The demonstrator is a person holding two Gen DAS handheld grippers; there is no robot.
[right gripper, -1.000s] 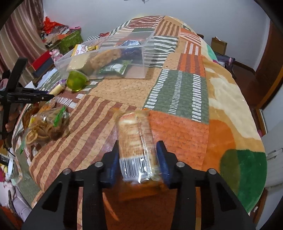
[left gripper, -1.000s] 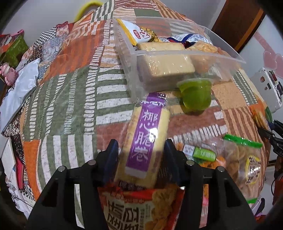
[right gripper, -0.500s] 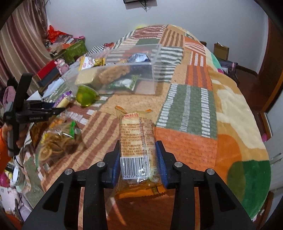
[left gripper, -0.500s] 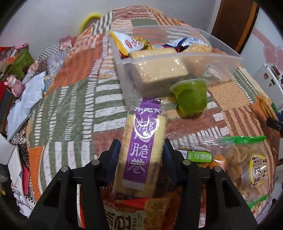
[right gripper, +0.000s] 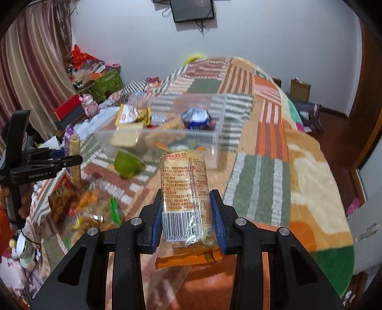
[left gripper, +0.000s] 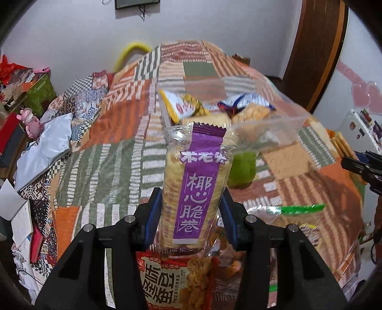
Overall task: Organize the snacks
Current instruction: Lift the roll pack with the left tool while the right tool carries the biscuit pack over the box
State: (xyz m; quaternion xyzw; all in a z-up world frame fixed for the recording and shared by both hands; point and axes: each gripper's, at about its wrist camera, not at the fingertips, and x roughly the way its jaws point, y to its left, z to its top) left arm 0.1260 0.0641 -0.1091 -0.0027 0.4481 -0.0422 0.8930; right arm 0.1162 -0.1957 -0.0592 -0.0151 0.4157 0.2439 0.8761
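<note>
Your left gripper is clamped on the purple-labelled wafer-roll pack, and your right gripper is clamped on the orange biscuit pack; both packs are held off the bed, short of the clear plastic bin. Likely trouble: both packs are slick film gripped near their lower ends, so a quick tilt toward the bin could let one slide out, and two grippers reaching the bin together could knock its rim or each other. Just before the bin sits a green jelly cup; nearer you lie a ring-snack bag and a red snack bag. The bin already holds several packets. It rests on a soft patchwork bedspread, so it may shift if bumped. Beyond: white wall, a wall-mounted screen, curtains at left.
</note>
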